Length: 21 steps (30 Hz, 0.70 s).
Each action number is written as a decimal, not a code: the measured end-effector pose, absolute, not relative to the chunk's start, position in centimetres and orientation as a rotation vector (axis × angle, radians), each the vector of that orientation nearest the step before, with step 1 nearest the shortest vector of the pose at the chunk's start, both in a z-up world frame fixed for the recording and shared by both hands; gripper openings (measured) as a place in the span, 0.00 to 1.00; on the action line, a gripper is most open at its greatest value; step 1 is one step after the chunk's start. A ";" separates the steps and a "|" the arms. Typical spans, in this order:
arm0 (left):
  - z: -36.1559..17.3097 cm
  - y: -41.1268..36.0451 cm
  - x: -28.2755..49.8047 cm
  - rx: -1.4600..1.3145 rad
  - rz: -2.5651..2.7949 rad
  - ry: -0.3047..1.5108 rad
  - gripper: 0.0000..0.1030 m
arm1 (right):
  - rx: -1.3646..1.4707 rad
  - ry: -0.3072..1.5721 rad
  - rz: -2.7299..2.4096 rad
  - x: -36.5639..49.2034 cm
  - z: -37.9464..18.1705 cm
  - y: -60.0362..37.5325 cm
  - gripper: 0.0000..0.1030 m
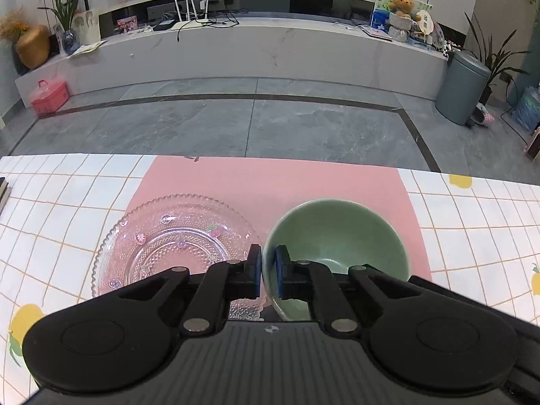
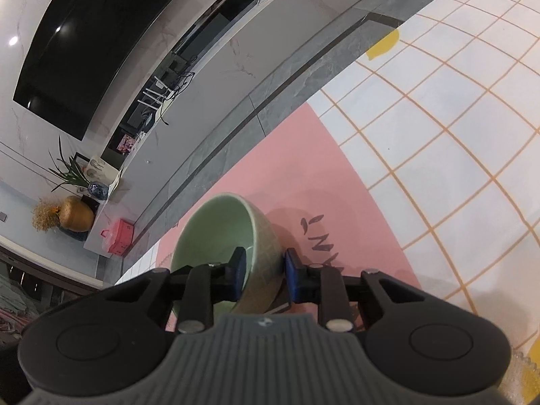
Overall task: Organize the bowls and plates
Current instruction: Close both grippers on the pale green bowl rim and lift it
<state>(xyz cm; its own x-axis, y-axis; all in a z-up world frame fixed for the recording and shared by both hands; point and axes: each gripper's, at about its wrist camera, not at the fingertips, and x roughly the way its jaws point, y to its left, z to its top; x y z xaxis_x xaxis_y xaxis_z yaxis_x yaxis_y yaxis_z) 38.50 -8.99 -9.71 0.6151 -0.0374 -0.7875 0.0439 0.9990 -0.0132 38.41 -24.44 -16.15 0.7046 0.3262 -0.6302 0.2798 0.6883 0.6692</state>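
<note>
- Our left gripper [image 1: 269, 271] is clenched on the near-left rim of the green bowl [image 1: 341, 236].
- Our right gripper [image 2: 263, 270] straddles a green bowl's wall; contact unclear.
- The glass plate [image 1: 175, 236] lies just left, on the counter's pink mat [image 1: 270, 182].

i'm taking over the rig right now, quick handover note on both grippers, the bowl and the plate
Left gripper: shut on the near rim of the green bowl, one pad outside, one inside.
Right gripper: jaws straddle the wall of a green bowl, pads close against it; it looks gripped. I cannot tell whether this is the same bowl.
Things: the bowl sits on the pink mat, with the clear glass plate just beside it on the mat's left part, over the checked tablecloth.
Done: bowl gripped.
Left: nothing stacked yet; the bowl probably goes onto the plate.
</note>
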 end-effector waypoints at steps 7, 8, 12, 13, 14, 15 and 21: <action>-9.9 -8.9 38.0 0.024 -0.079 0.893 0.08 | 0.807 0.806 0.015 37.9 -16.0 -24.2 0.21; -9.9 -9.0 37.8 0.027 -0.085 0.888 0.08 | 0.801 0.807 0.017 37.8 -15.9 -24.2 0.21; -10.0 -9.6 36.9 0.079 -0.097 0.871 0.08 | 0.803 0.809 0.018 37.6 -15.8 -24.5 0.21; -10.0 -9.6 36.7 0.080 -0.096 0.869 0.08 | 0.799 0.809 0.019 37.5 -15.8 -24.5 0.21; -9.9 -9.6 36.6 0.079 -0.097 0.867 0.08 | 0.794 0.808 0.020 37.4 -15.7 -24.4 0.21; -9.8 -9.7 36.4 0.078 -0.096 0.862 0.08 | 0.791 0.806 0.022 37.3 -15.6 -24.4 0.21; -8.7 -9.7 35.3 0.093 -0.103 0.834 0.07 | 0.779 0.797 0.048 36.7 -14.9 -24.4 0.21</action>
<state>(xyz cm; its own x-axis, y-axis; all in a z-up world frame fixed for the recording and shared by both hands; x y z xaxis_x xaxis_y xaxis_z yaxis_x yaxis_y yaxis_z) 35.33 -9.74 -8.74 0.6678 -0.0551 -0.7423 0.1278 0.9909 0.0414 36.72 -24.42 -14.93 0.7130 0.3183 -0.6247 0.2404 0.7260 0.6443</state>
